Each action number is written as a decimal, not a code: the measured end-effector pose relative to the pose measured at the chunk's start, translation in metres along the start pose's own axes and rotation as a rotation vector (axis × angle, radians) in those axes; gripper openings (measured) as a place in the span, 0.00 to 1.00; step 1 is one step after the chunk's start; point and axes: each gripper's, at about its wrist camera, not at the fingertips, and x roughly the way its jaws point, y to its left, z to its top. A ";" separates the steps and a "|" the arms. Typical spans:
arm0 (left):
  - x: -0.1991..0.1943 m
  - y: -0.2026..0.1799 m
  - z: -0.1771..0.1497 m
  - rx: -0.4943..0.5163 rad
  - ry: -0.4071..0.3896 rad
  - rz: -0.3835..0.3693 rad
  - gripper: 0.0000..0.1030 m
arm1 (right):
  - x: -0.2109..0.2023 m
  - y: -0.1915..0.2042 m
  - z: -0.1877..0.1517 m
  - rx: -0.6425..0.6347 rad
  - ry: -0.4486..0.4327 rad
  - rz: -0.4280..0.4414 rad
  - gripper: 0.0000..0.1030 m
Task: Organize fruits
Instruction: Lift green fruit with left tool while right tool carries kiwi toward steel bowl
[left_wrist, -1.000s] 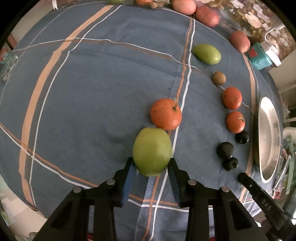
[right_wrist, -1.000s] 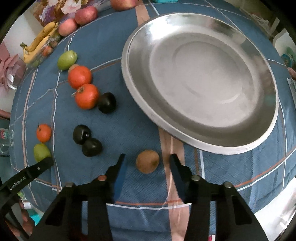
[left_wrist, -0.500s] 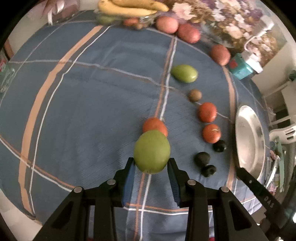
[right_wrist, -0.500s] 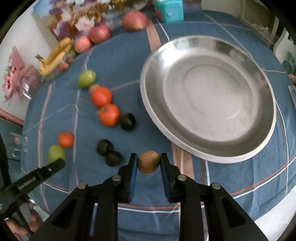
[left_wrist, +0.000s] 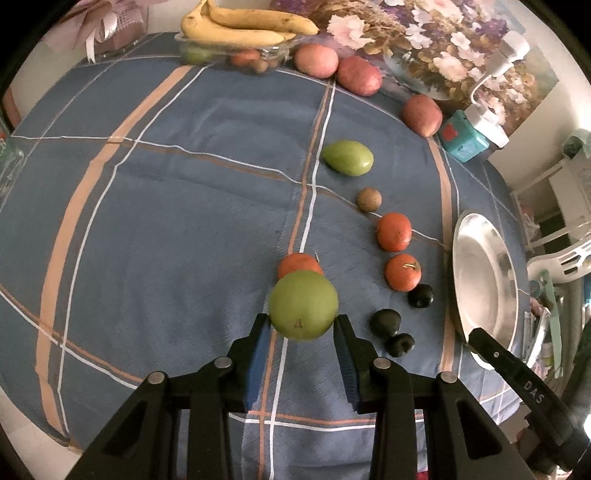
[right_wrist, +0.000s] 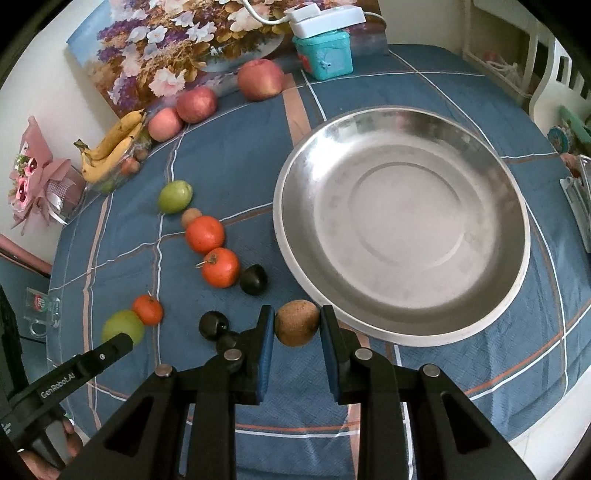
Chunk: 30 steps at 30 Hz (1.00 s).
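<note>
My left gripper (left_wrist: 302, 332) is shut on a green apple (left_wrist: 303, 304) and holds it above the blue checked cloth, over an orange (left_wrist: 299, 265). My right gripper (right_wrist: 297, 326) is shut on a brown kiwi (right_wrist: 297, 322), held just in front of the near rim of the empty steel plate (right_wrist: 402, 325). In the right wrist view the green apple (right_wrist: 122, 326) shows at the left beside the orange (right_wrist: 147, 309). The plate also shows in the left wrist view (left_wrist: 480, 280) at the right.
On the cloth lie two oranges (right_wrist: 205, 234) (right_wrist: 220, 267), a green mango (right_wrist: 175, 196), a small kiwi (right_wrist: 191, 216) and three dark plums (right_wrist: 253, 279). Red apples (right_wrist: 260, 79), bananas (right_wrist: 110, 146) and a teal box (right_wrist: 324, 55) stand at the far edge.
Both grippers have risen with their fruit. The left lifted the green apple off the cloth; the right closed on the kiwi and lifted it.
</note>
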 end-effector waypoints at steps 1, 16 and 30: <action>0.000 0.000 -0.001 0.002 -0.002 -0.005 0.36 | 0.000 0.000 0.000 0.003 -0.001 0.001 0.25; -0.009 -0.006 0.000 0.026 -0.035 -0.028 0.08 | -0.007 -0.001 -0.001 0.007 -0.019 0.008 0.25; 0.023 -0.004 -0.007 0.019 0.114 -0.022 0.53 | -0.006 -0.001 0.000 0.005 -0.006 0.007 0.25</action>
